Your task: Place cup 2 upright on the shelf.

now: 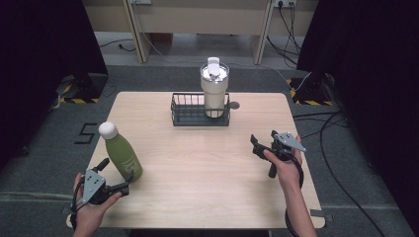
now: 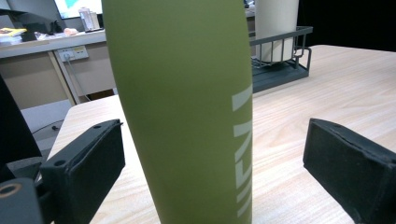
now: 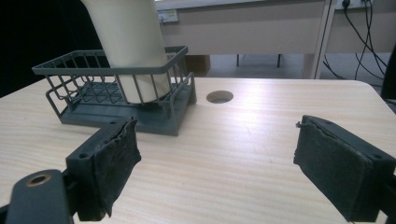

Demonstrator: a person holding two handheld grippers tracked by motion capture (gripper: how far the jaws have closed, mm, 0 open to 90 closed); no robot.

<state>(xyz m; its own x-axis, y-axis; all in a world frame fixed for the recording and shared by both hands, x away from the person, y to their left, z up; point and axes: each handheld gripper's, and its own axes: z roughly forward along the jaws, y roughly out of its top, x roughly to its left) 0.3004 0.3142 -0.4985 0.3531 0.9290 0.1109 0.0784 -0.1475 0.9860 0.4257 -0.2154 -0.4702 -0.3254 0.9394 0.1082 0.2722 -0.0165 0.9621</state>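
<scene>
At the left, the left hand-held gripper (image 1: 114,174) stands released, its two black jaws spread to either side of the tall olive-green metal bottle with a white cap (image 1: 122,154), with a gap showing on both sides in the left gripper view. The bottle stands upright on the pale wooden counter (image 1: 207,168), its long axis vertical, directly ahead of that gripper and far closer to it than to the other. To the right, the right hand-held gripper (image 1: 263,140) is also released and empty, aimed toward the dark wire basket (image 1: 184,112) holding a cream tumbler (image 1: 214,94), well apart from it.
</scene>
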